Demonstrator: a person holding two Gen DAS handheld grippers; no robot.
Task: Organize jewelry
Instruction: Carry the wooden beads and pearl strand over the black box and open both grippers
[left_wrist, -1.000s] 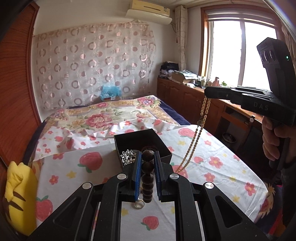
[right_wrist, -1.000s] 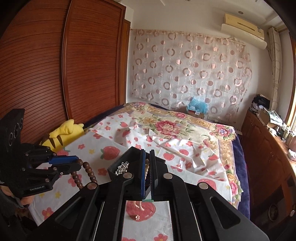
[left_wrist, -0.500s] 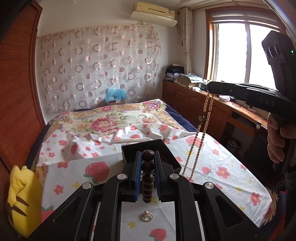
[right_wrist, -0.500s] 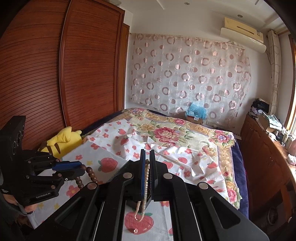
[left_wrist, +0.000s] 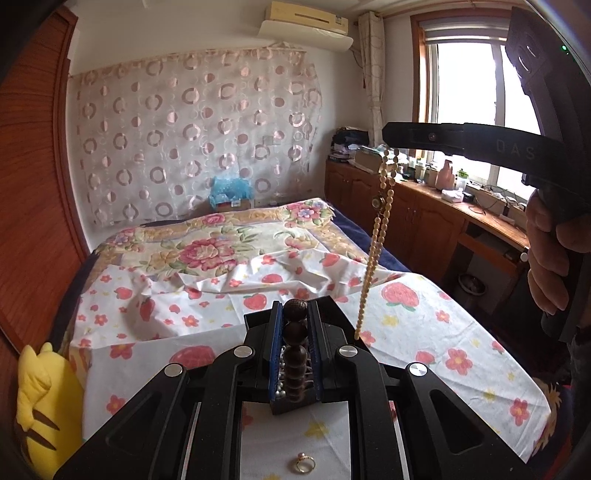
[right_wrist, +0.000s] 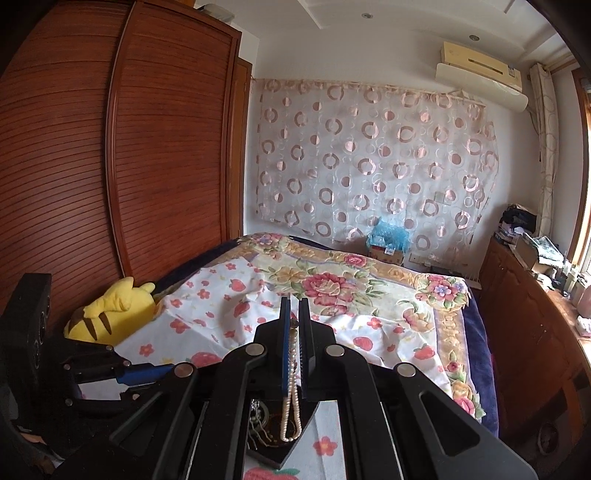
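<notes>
My left gripper (left_wrist: 294, 305) is shut on a dark wooden bead bracelet (left_wrist: 295, 354) that hangs between its blue pads. Below it sits the black jewelry box (left_wrist: 258, 321) with silver pieces inside. A gold ring (left_wrist: 304, 463) lies on the sheet nearer to me. At upper right my right gripper (left_wrist: 392, 136) is shut on a cream pearl necklace (left_wrist: 382, 218), which dangles down to the box's right edge. In the right wrist view the right gripper (right_wrist: 293, 301) pinches the pearl necklace (right_wrist: 291, 402) above the jewelry box (right_wrist: 275, 456). The left gripper's blue finger (right_wrist: 147, 373) shows at the left.
The box rests on a strawberry-print sheet (left_wrist: 424, 332) spread over a floral bed cover (left_wrist: 207, 243). A yellow plush toy (left_wrist: 44, 402) lies at the bed's left edge by the wooden wardrobe (right_wrist: 110, 166). A wooden counter (left_wrist: 443, 221) runs under the window at the right.
Both grippers have risen and drawn back with their jewelry. The box now sits right under the left fingers, the ring has come into view nearer to me, and the necklace hangs higher.
</notes>
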